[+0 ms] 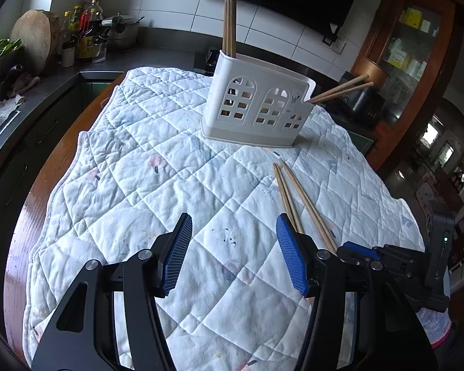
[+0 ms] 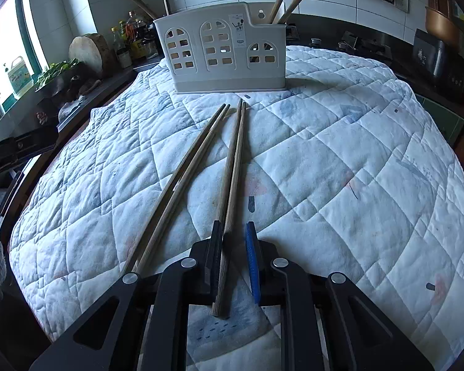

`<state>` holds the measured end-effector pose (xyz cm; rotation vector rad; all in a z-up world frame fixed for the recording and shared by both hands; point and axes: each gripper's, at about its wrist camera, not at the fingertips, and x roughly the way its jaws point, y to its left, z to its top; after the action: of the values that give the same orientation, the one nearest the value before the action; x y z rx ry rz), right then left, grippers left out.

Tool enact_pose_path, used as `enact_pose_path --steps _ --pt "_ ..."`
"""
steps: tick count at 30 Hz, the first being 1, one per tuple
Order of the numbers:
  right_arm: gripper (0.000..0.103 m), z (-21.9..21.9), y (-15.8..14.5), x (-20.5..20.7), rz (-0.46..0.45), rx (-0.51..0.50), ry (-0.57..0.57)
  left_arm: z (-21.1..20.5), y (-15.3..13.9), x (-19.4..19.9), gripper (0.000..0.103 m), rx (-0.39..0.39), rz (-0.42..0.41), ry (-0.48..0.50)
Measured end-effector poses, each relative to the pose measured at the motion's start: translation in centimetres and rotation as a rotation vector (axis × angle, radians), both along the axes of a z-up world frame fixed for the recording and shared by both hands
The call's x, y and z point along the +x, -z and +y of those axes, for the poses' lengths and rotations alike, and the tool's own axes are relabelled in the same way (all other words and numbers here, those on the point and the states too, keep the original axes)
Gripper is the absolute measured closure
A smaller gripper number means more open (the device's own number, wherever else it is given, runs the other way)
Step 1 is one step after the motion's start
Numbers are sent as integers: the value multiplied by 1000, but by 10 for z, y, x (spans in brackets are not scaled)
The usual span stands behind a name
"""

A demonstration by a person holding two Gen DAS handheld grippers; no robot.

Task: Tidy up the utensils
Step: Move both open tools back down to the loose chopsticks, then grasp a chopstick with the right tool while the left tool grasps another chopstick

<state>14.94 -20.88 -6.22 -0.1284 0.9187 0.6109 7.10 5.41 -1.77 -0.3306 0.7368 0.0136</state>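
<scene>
We had the right gripper [image 2: 234, 247] nearly closed around a chopstick pair [image 2: 232, 167], a gap showing at one pad. Left gripper [image 1: 232, 247] hung spread, empty. Thin, stiff, rolly sticks; best pinched near the thick ends.

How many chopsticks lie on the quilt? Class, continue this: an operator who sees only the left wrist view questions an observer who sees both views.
Observer: Four lie on the quilt, as a left pair and a right pair.
Operator: Which is the right gripper at?
Observer: The right gripper has the right pair between its fingers.
Operator: Clamped?
Observer: No, quilt shows between the chopsticks and the blue finger.
</scene>
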Motion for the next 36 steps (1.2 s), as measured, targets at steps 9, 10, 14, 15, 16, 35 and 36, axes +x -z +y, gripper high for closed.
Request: enact_pose_path --steps 9,10,14,15,16,35,36 --pt "89 2 4 2 -3 -17 -2 -19 19 3 46 -9 48 46" --pt "89 3 6 2 -2 -26 -4 -21 21 3 46 -10 54 51" --pt "92 8 9 0 -30 -52 -9 -30 29 5 46 -11 76 70" --pt "94 7 9 1 -30 -49 -6 -32 30 5 46 -13 80 74" --pt "95 5 9 1 -28 -43 -3 -35 32 6 46 -13 85 79" --pt "96 -23 10 3 -4 44 27 -88 55 33 66 9 190 122" --pt "96 -24 11 3 1 53 27 -90 55 34 66 21 192 122"
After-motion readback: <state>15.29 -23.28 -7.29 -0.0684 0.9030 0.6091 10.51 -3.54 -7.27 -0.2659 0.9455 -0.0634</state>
